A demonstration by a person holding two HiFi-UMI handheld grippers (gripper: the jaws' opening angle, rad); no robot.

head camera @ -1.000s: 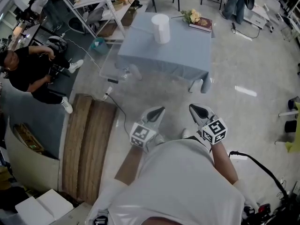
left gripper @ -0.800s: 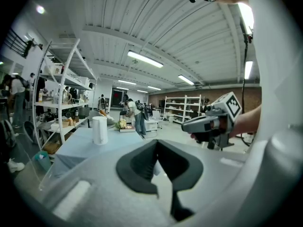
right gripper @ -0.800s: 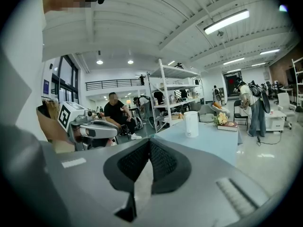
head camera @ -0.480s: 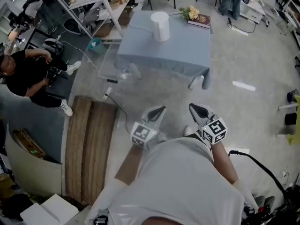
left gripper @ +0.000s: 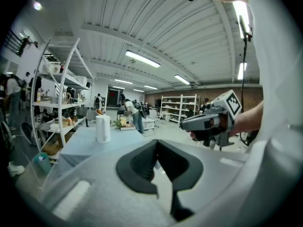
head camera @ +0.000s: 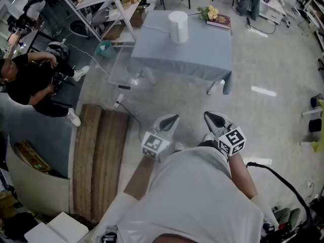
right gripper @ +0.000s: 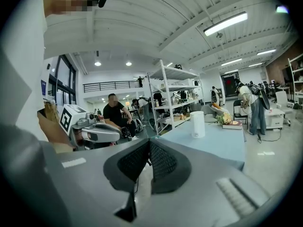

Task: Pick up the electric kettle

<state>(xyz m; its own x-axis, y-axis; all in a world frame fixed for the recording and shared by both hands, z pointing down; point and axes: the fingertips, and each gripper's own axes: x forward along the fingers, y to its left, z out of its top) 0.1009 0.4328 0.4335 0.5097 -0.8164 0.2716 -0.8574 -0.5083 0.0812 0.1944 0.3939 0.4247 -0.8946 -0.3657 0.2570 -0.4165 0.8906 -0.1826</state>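
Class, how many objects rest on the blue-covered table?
3: the electric kettle toward the far edge, the flowers at the far right corner, and the book beside them. Something small behind the kettle may be hidden.

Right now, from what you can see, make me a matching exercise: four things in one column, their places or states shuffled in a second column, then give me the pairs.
Column one
1. electric kettle
2. book
3. person in black
4. right gripper

Column two
A. jaws together, nothing between them
B. seated at the left edge of the head view
C. white, standing upright on the table
D. at the table's far corner, beside the flowers

Pairs: 1-C, 2-D, 3-B, 4-A
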